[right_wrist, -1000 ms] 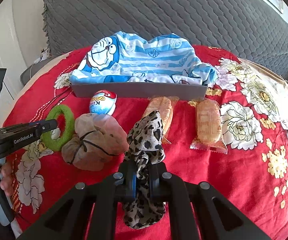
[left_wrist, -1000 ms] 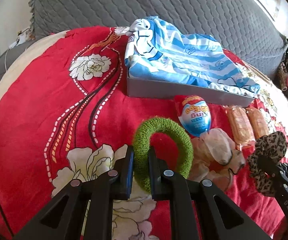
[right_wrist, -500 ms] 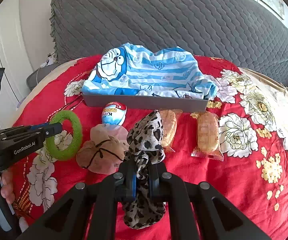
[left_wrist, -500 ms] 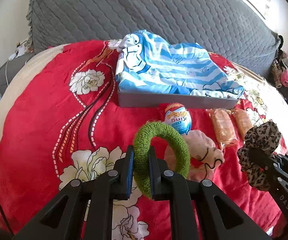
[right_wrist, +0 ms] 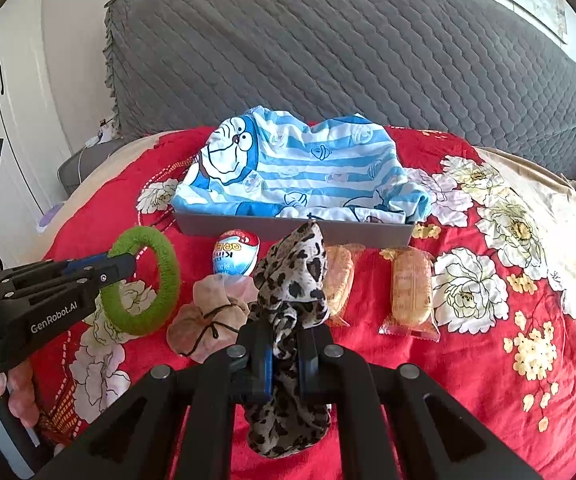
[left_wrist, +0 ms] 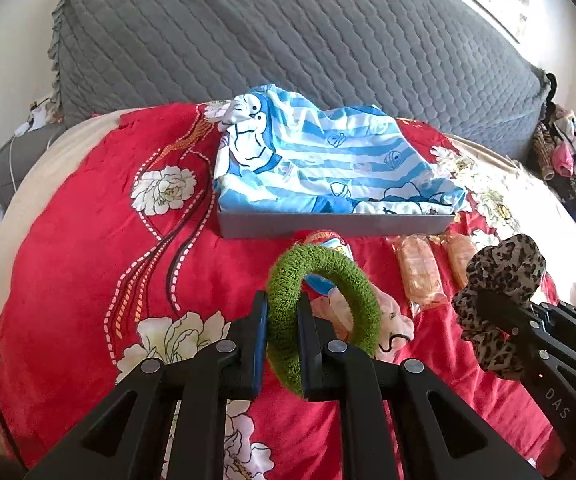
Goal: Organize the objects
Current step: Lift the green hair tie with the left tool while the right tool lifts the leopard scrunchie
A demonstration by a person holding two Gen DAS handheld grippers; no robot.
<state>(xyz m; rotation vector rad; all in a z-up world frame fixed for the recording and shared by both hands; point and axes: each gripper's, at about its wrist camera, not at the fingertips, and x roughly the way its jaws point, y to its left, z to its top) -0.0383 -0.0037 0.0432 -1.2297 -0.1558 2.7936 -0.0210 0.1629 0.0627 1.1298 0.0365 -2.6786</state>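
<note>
Clearly both pinches are shallow: the left gripper [left_wrist: 282,344] has its jaws pressed on one side of the green hair ring [left_wrist: 320,312], the right gripper [right_wrist: 284,364] pinches the leopard scrunchie [right_wrist: 292,292], both lifted above the bed [right_wrist: 468,360]. Either soft band could slip free, or snag the gray tray [right_wrist: 288,228] at the far side. Counted: one green ring, one leopard scrunchie, one pink scrunchie [right_wrist: 208,320], one chocolate egg [right_wrist: 234,258], two snack packets [right_wrist: 410,292], one striped cloth [right_wrist: 300,168].
</note>
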